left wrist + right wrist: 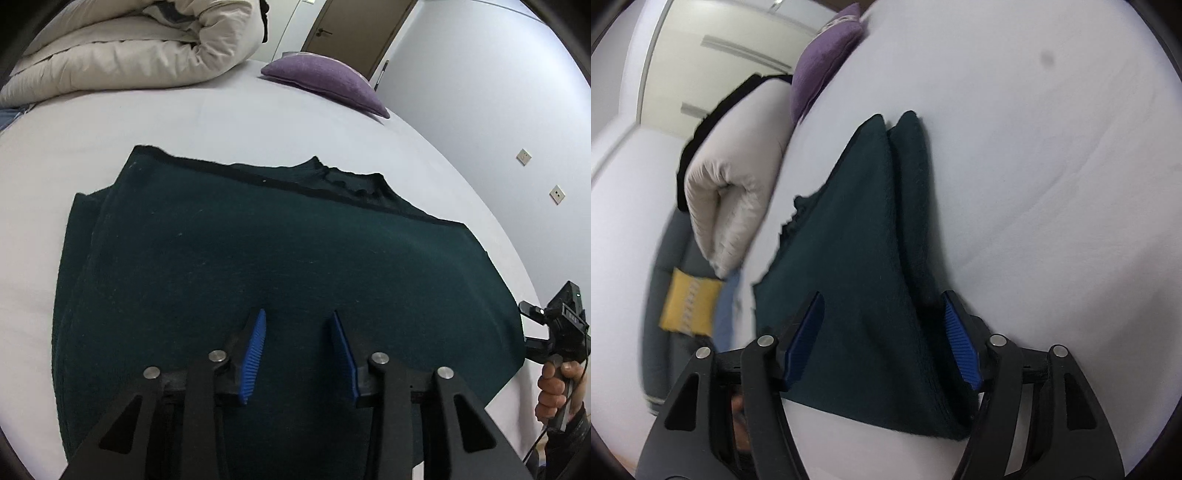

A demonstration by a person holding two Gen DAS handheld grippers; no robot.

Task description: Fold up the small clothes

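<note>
Your left wrist view shows the folded dark green knit garment [258, 258] flat on the bed's pale grey sheet [147, 122], its dark-trimmed edge toward the far side; your left gripper [297, 317] hovers over it, blue pads apart, nothing clamped. Only this view catches your right hand [557, 387] at the bed's right edge. The blurred right wrist view shows your right gripper [882, 299] spread astride the garment's near corner, apparently not pinching. A rolled cream duvet [129, 48] and purple cushion [325, 81] sit beyond.
</note>
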